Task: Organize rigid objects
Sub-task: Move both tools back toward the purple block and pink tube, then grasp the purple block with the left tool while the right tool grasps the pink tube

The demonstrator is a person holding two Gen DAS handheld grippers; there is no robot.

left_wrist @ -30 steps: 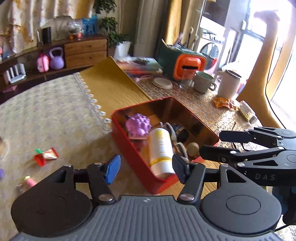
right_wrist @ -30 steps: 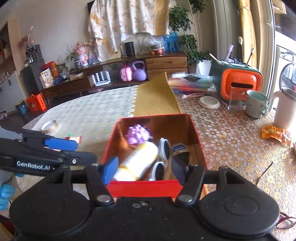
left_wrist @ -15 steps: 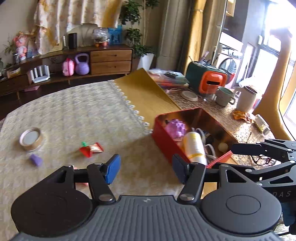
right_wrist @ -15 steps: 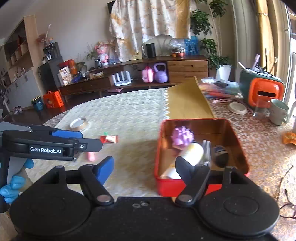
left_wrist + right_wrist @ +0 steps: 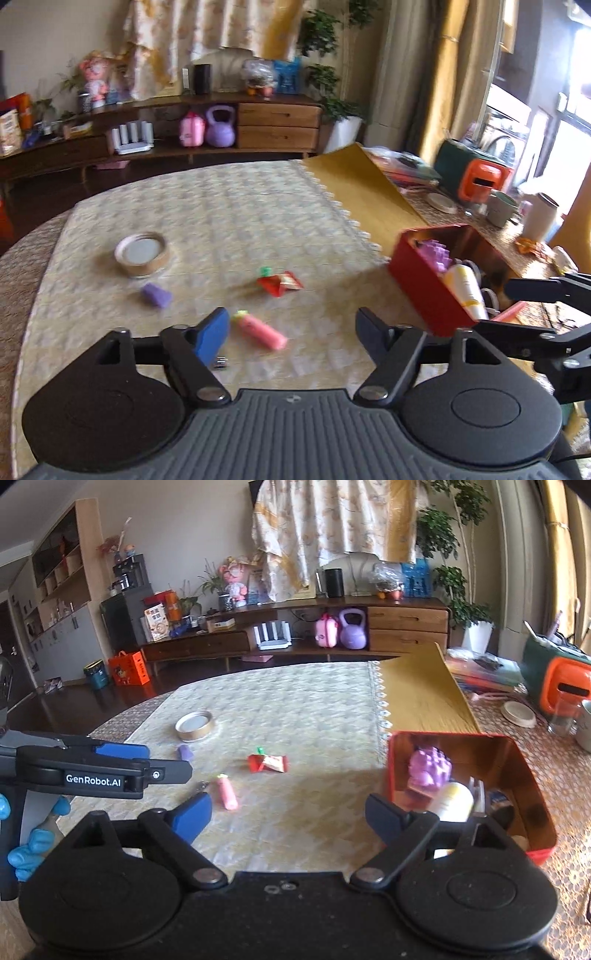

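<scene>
Two grippers, both with jaws spread wide, nothing held, above the cream tablecloth (image 5: 229,206).

Left gripper (image 5: 291,328) hovers over the loose items: pink carrot-shaped piece (image 5: 260,328) lies just ahead between its fingers, small purple block (image 5: 157,294) further left, red wrapper (image 5: 280,283) ahead at centre, round tin lid (image 5: 142,254) beyond the block. Small metal bit (image 5: 220,363) sits by the blue pad. Right gripper (image 5: 288,810) is just left of the red tin box (image 5: 532,771), which holds a purple knobbly toy (image 5: 430,770) and a white-yellow bottle (image 5: 452,801); the other contents are too blurred to name.
</scene>
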